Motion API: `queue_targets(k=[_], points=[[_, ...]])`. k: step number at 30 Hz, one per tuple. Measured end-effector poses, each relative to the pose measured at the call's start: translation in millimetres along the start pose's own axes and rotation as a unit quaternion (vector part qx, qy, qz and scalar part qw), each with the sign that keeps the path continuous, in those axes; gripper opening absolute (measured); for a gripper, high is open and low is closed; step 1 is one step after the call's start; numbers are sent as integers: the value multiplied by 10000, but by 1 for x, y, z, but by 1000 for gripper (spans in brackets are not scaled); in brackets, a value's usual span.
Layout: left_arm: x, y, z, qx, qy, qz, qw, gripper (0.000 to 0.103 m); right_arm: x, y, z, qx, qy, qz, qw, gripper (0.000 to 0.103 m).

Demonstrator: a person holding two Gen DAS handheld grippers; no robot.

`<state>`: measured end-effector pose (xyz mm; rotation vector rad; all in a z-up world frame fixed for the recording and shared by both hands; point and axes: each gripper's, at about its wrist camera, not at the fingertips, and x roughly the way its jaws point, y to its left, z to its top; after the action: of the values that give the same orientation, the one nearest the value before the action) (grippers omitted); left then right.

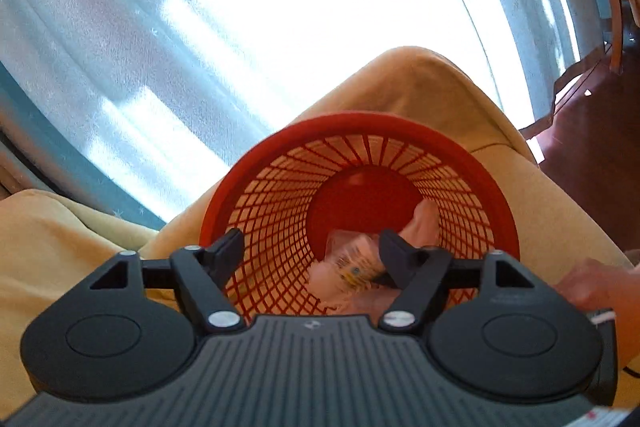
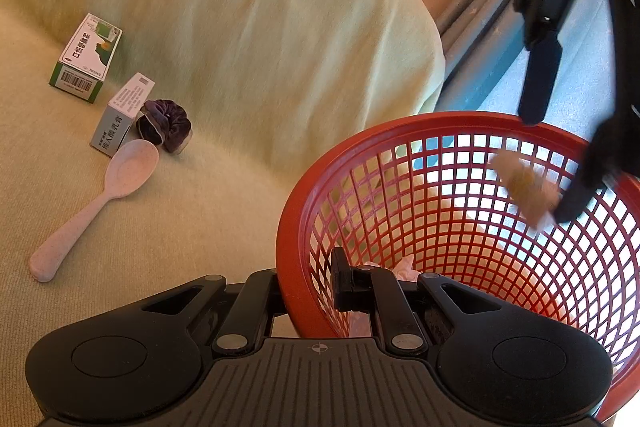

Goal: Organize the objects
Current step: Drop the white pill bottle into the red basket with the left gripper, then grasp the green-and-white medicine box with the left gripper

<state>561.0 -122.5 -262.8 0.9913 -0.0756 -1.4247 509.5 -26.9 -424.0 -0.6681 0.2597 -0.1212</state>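
Basket (image 2: 472, 227), red plastic mesh, sits at the sofa (image 2: 240, 27) seat's right edge; my right gripper (image 2: 312, 287) is clamped on its near rim. Inside I see a clear packet (image 1: 352, 263) and something pale pink, blurred. My left gripper (image 1: 310, 251) hangs over the mouth, jaws spread with nothing pressed between them, and a tan object (image 2: 524, 191) is in mid-air under it. Farther left on the seat lies a pink spoon (image 2: 100, 203), bowl pointing away, then a purple scrunchie (image 2: 166, 125) touching a small box (image 2: 122, 115), and a green box (image 2: 86, 59) beyond.
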Motion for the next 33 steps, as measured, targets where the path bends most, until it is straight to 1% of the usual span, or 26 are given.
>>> queue_targets(k=[3,5,9,12,15,18,23,26,28,31,33], points=[[0,1,2,27,22,126,9999,72,0,0,0,6,1,6,10000,7],[-4,7,-5,-87,105,191,9997,72,1,0,-1,11,0,6,10000,7],[-13,23,-28,-368,449,360,9977,72,-1,-2,-2,33,-7,9,10000,7],[-25,36,-47,-576,741,507,9943,72,-1,-1,-2,33,-4,10,10000,7],[-36,48,-68,-674,1056,658,9899,72,-1,-1,-2,28,-1,8,10000,7],[-51,55,-93,-863,1411,823,9828,72,-1,-1,-2,28,-2,10,10000,7],[-63,73,-139,-1231,2010,1034,9663,72,-1,-1,-2,13,3,6,10000,7],[-65,80,-168,-1460,2335,1051,9556,72,-1,-1,-3,20,1,5,10000,7],[-68,80,-187,-1524,2542,1113,9486,72,-1,-1,-3,5,8,1,10000,7],[-71,77,-213,-1801,2776,1108,9372,77,-1,-1,-3,-9,19,-10,10000,7],[-70,77,-228,-1927,2903,1117,9307,83,-2,-1,-4,-14,18,-14,10000,7]])
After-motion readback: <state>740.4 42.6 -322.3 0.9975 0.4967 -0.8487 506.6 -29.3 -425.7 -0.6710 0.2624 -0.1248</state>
